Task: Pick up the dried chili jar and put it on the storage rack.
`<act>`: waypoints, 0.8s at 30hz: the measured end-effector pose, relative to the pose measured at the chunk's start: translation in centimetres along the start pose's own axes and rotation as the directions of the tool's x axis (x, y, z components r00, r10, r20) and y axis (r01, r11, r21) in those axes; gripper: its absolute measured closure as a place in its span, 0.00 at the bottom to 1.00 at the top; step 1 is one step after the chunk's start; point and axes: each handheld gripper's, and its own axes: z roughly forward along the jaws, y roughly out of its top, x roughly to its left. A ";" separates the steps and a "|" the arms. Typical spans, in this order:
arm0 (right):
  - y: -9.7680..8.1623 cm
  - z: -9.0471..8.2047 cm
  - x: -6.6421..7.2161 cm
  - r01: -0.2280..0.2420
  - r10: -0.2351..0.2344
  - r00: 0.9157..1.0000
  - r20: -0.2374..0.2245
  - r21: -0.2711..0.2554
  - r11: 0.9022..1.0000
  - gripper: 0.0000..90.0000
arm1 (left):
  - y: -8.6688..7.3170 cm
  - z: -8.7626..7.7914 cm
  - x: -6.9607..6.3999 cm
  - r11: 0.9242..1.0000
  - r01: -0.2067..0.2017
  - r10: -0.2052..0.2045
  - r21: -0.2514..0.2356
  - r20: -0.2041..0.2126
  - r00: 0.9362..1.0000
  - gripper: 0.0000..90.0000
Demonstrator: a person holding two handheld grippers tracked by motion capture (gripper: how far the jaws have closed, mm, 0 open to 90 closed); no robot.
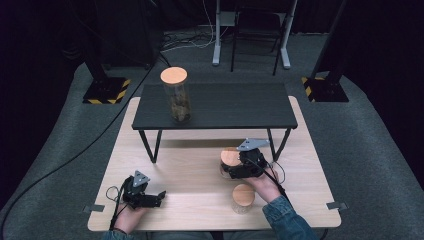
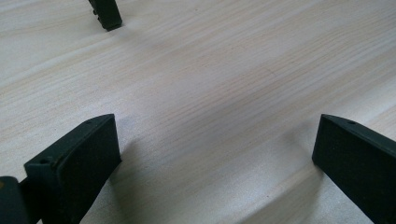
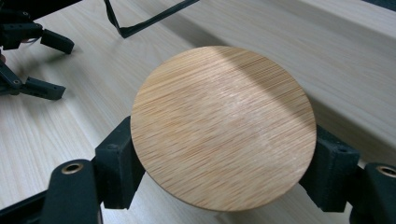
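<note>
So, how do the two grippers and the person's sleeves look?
Both the left gripper and the right gripper are black, with flat blocky jaws, a grey three-cornered plate on top and a thin black cable trailing back. The sleeves are blue denim.

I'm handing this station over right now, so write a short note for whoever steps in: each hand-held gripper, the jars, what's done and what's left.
Right hand-held gripper: shut on a wood-lidded jar, jaws on either side just under the lid, over the light table in front of the dark shelf.
Left hand-held gripper: open, nothing between the jaws, low over bare tabletop at the near left.
Things: a tall jar stands on the shelf's left end; a third jar stands on the table near the right wrist.
Done: one jar on the shelf, it seems.
Left: probably shelve the held jar, then the third.
</note>
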 end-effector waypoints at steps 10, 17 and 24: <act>0.7 -1.8 0.4 0.005 -0.005 1.000 0.004 -0.031 0.999 0.28 | 0.0 0.0 0.0 1.000 0.000 0.000 0.000 0.000 1.000 0.01; 1.2 -2.9 0.7 0.007 -0.006 1.000 0.011 -0.044 0.999 0.28 | 0.0 0.0 0.0 1.000 0.000 0.000 0.000 0.000 1.000 0.01; 1.9 -3.8 0.8 0.014 -0.013 1.000 0.018 -0.049 0.999 0.28 | 0.0 0.0 0.0 1.000 0.000 0.000 0.000 0.000 1.000 0.01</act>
